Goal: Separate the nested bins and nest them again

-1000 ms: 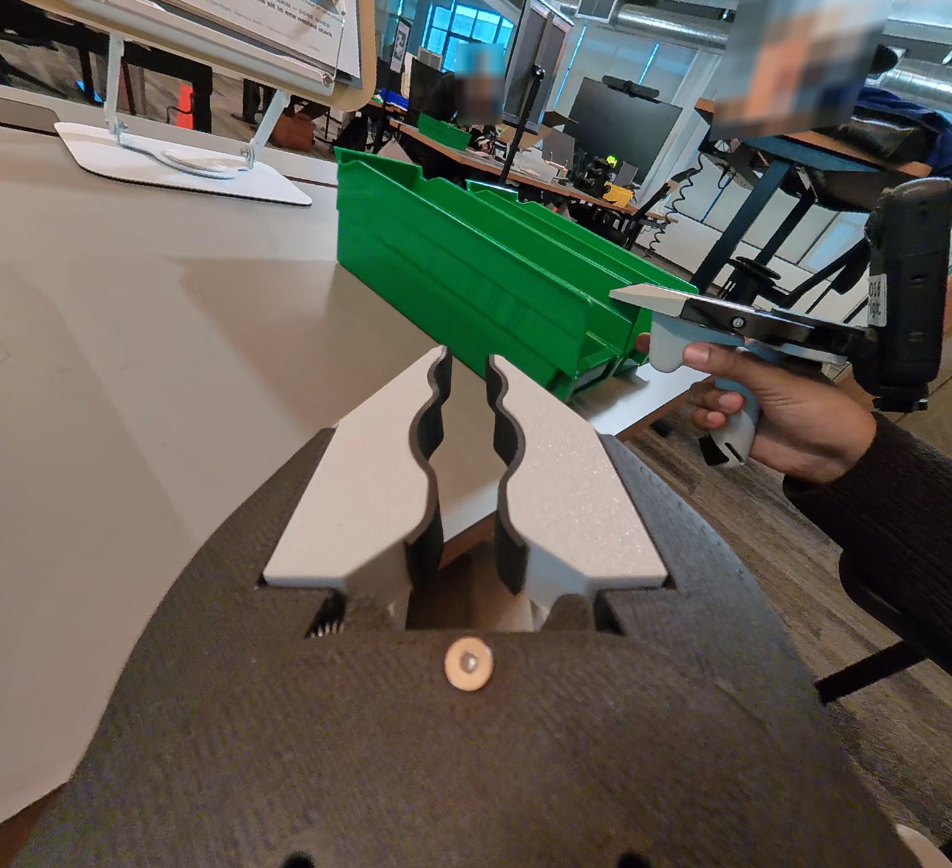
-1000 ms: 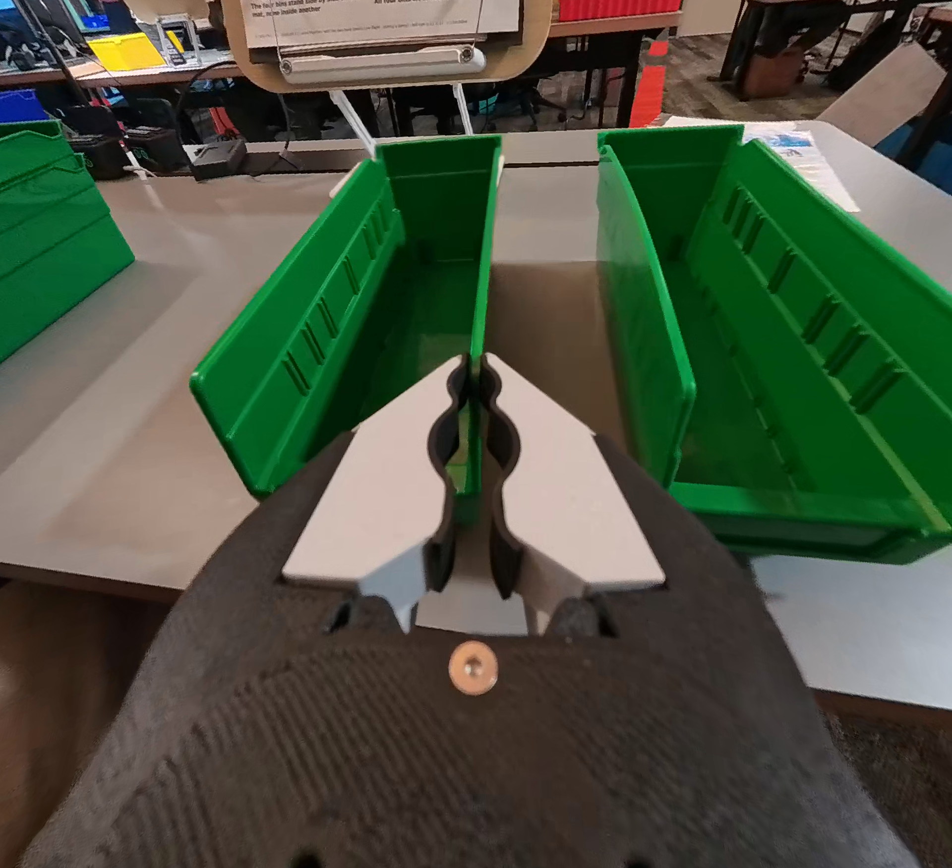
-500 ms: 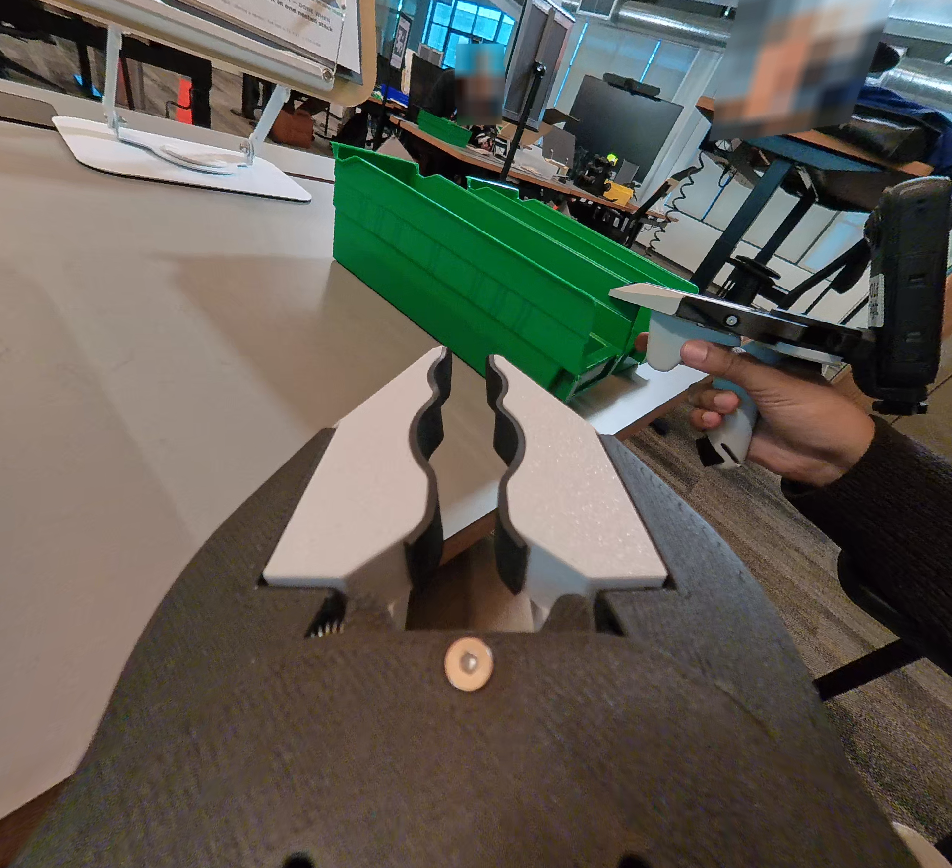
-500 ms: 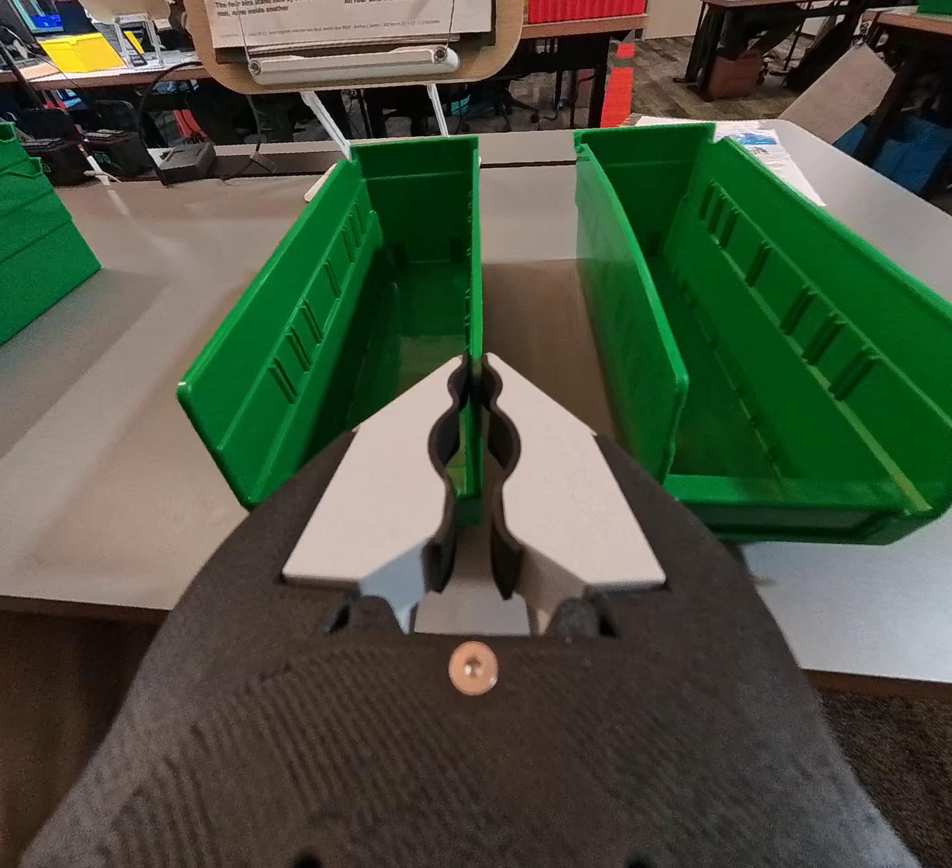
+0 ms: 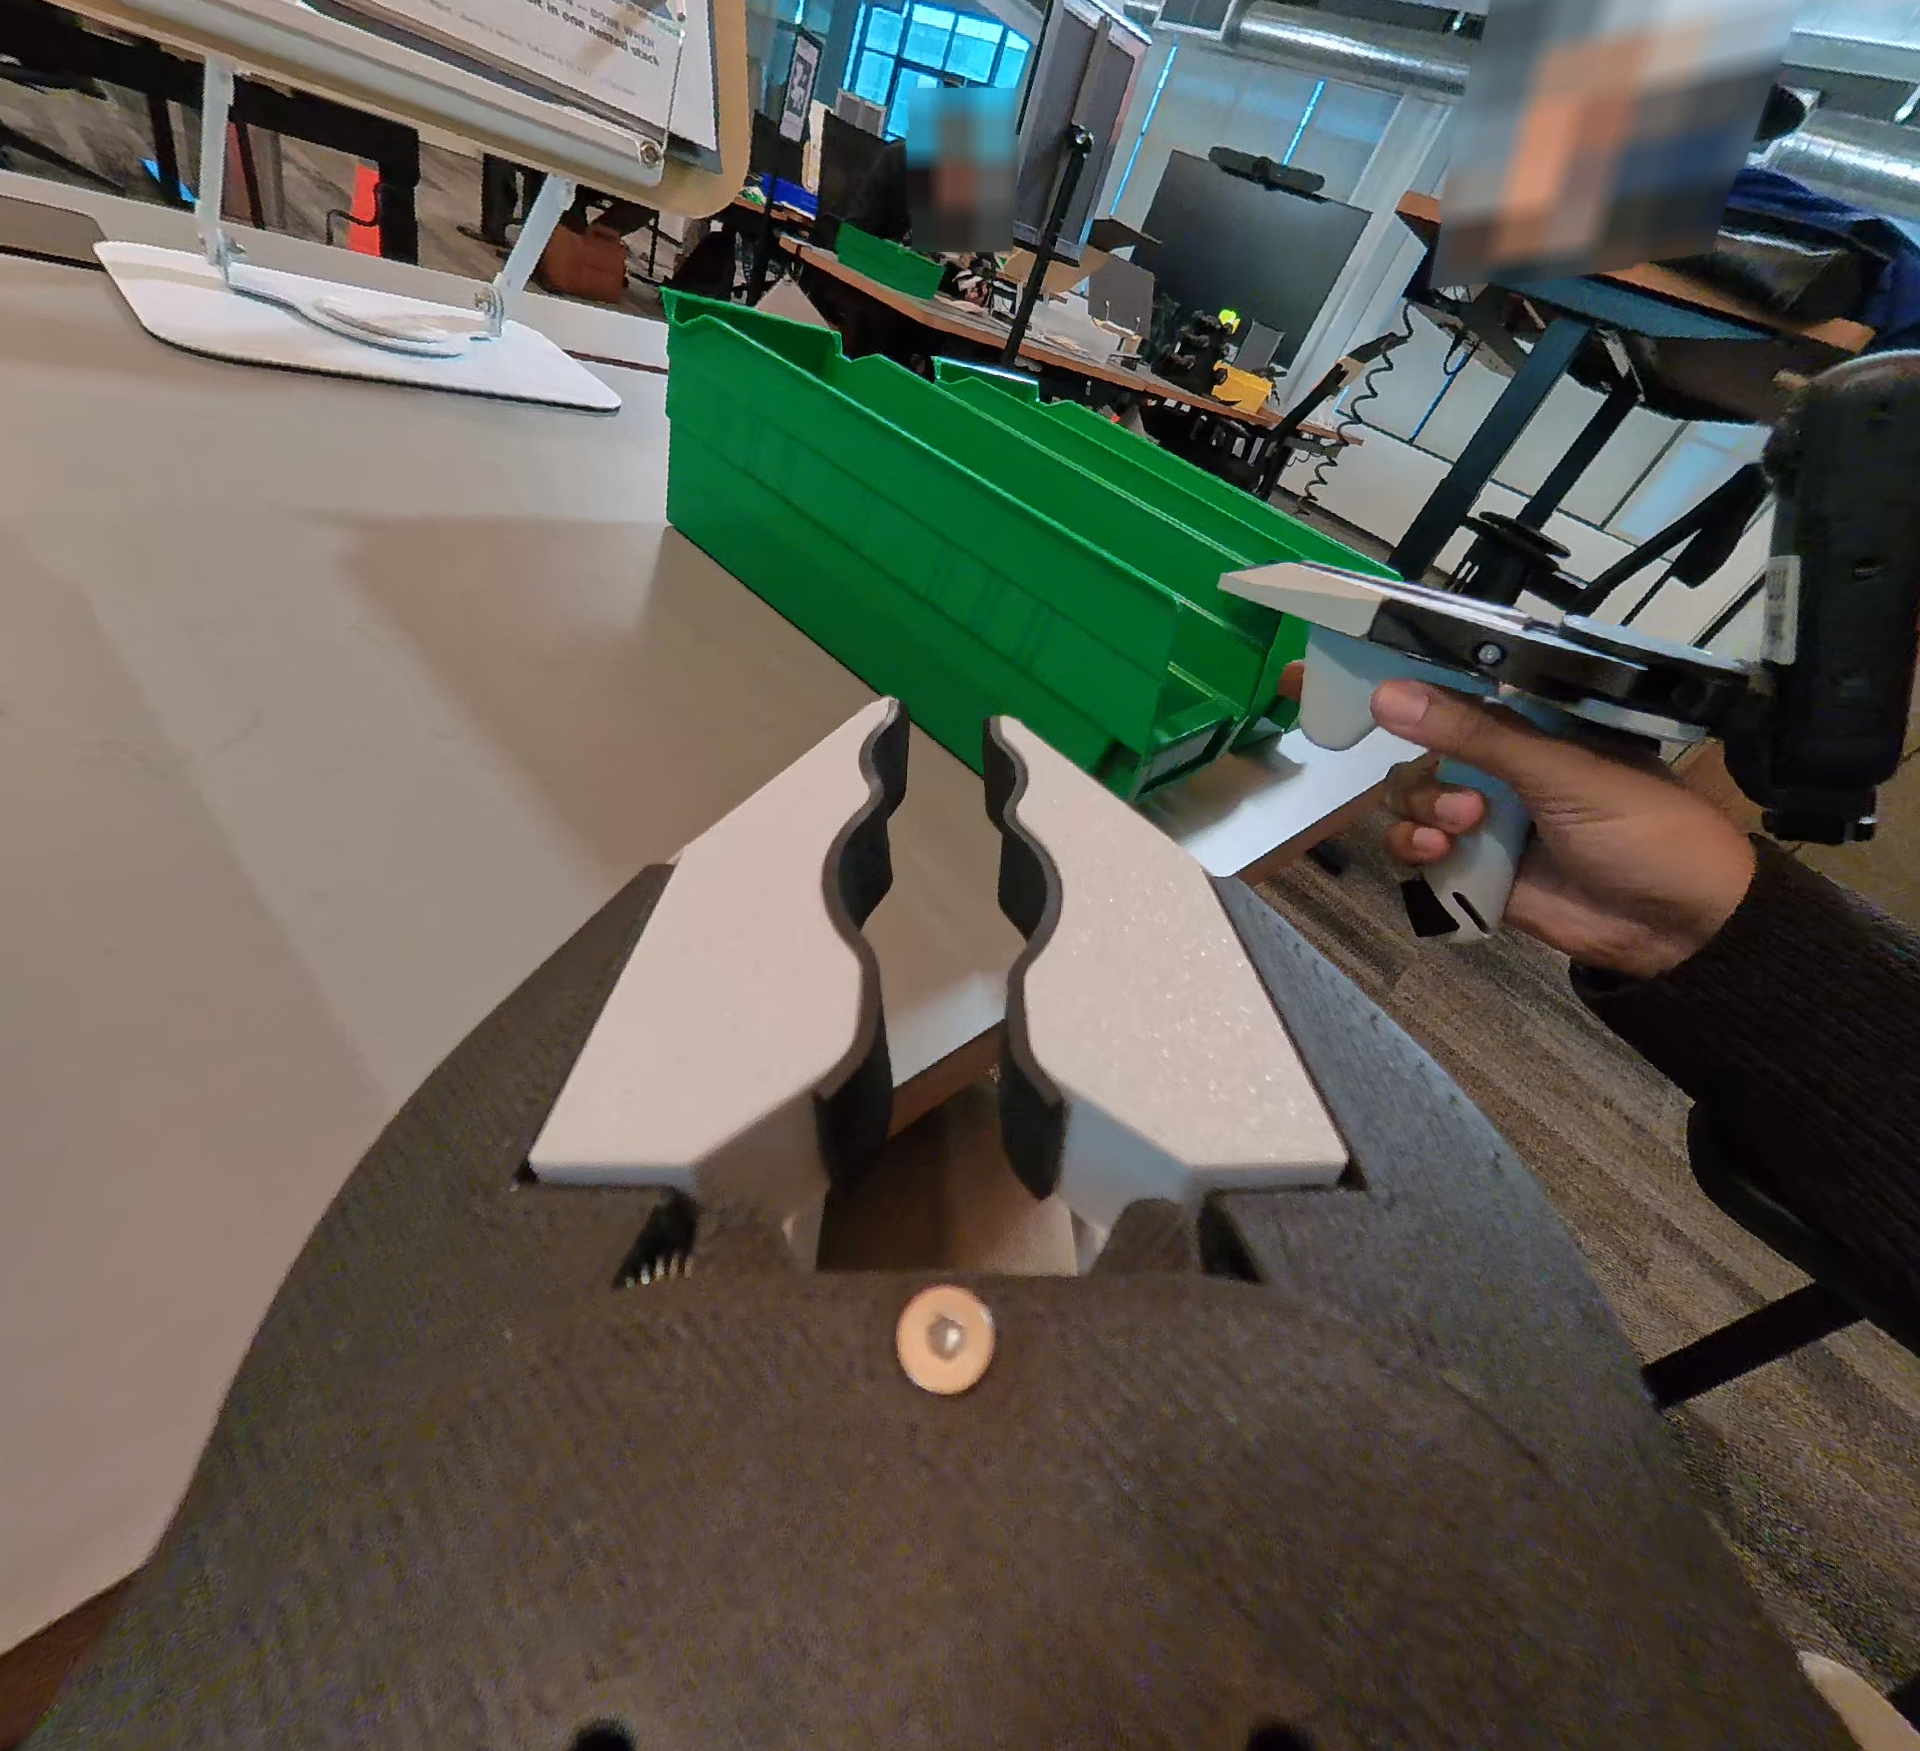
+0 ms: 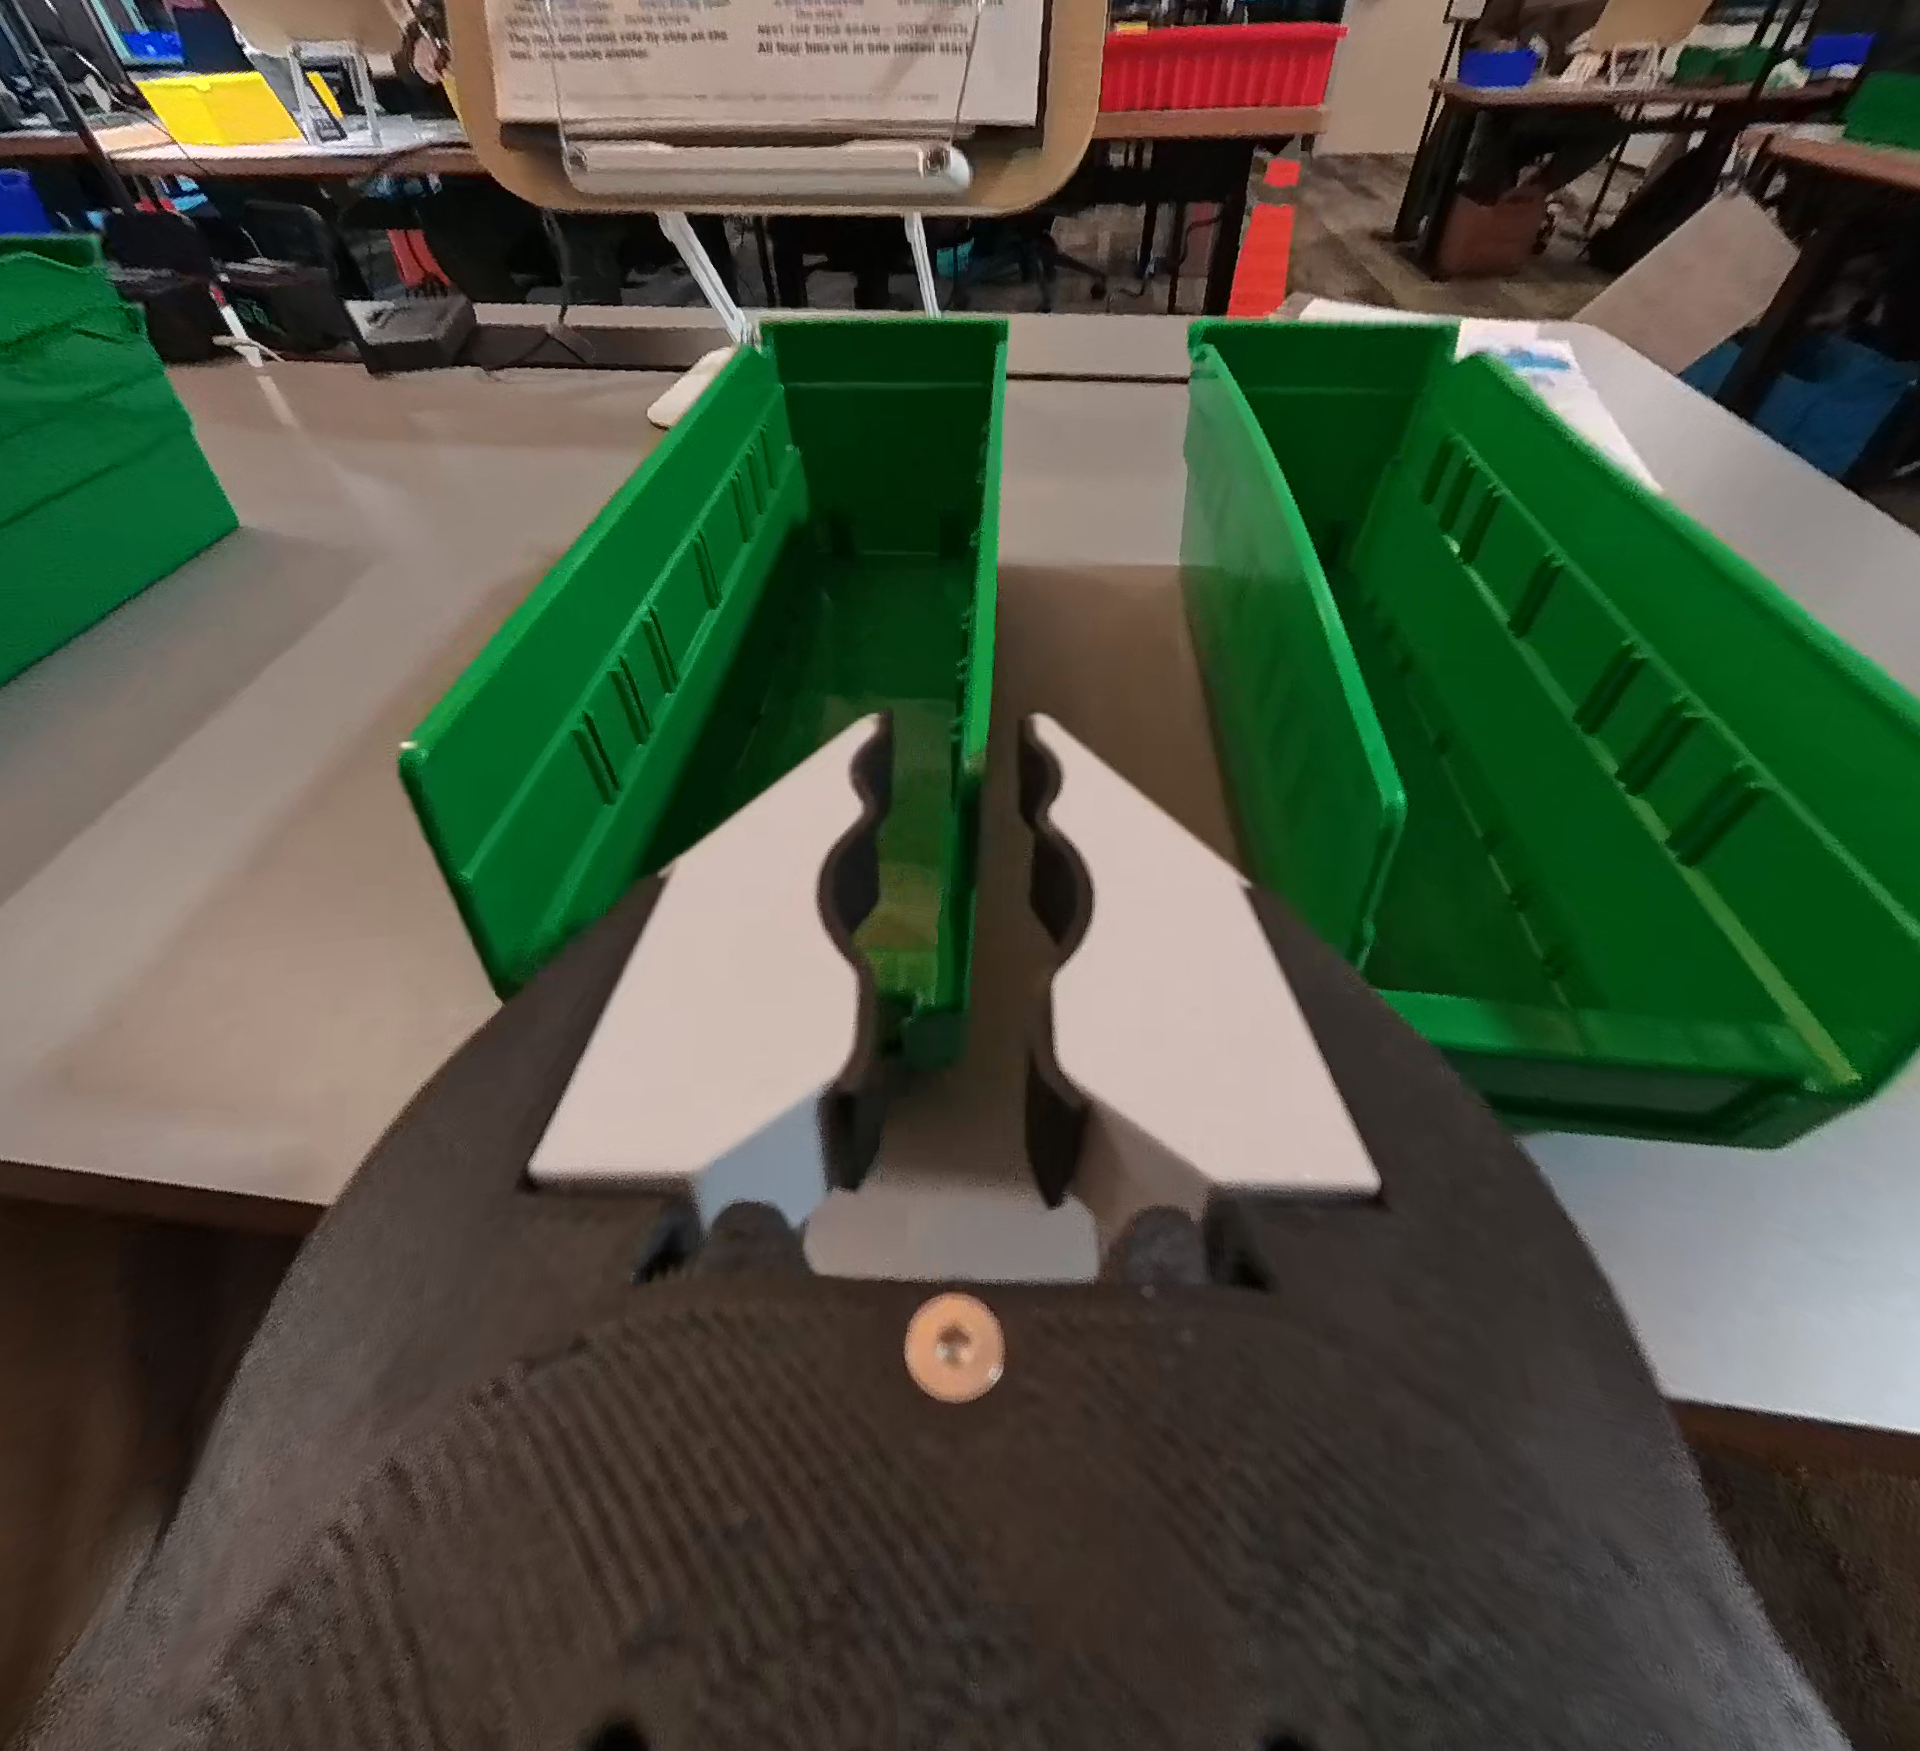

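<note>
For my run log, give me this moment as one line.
right gripper: open, astride middle bin wall | left gripper: open, empty | right bin: apart

Your two open bins, the left bin (image 6: pixel 727 662) and the right bin (image 6: pixel 1558 714), are solid bright green, matching the green stack (image 6: pixel 83 475) at the far left. The table (image 6: pixel 260 818) under them is plain pale grey. Your right gripper (image 6: pixel 956 735) has light grey fingers with black wavy inner pads on a black ribbed body; your left gripper (image 5: pixel 943 725) looks the same. Behind stand a red bin (image 6: pixel 1216 65) and a yellow bin (image 6: pixel 223 103).
</note>
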A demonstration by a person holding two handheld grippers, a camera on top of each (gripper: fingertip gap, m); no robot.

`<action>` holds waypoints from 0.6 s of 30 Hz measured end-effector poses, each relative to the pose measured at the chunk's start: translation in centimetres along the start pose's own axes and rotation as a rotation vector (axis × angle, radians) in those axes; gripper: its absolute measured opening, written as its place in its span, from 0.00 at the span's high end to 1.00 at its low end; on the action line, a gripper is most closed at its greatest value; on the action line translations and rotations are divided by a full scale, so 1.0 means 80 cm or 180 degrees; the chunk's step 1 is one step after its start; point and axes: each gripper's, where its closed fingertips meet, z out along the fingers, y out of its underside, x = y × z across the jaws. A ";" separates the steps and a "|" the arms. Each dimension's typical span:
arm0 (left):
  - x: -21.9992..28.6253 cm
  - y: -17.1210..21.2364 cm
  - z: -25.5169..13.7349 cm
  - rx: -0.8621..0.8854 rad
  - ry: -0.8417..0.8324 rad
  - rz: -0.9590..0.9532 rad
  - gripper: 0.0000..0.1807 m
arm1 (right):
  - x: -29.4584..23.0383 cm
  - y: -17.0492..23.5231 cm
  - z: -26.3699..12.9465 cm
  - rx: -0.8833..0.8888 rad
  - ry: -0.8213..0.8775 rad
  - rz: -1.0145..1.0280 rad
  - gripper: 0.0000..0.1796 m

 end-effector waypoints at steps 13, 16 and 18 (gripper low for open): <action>-0.187 -0.186 -0.181 0.1053 -0.2217 0.0895 0.71 | -0.192 -0.031 -0.060 0.0626 -0.1062 -0.0448 0.81; -0.251 -0.142 -0.194 0.0607 -0.2506 0.0775 0.67 | -0.213 -0.011 -0.052 0.0481 -0.1243 -0.0657 0.83; -0.271 -0.116 -0.184 0.0293 -0.2423 0.0621 0.71 | -0.212 -0.005 -0.045 0.0416 -0.1257 -0.0688 0.84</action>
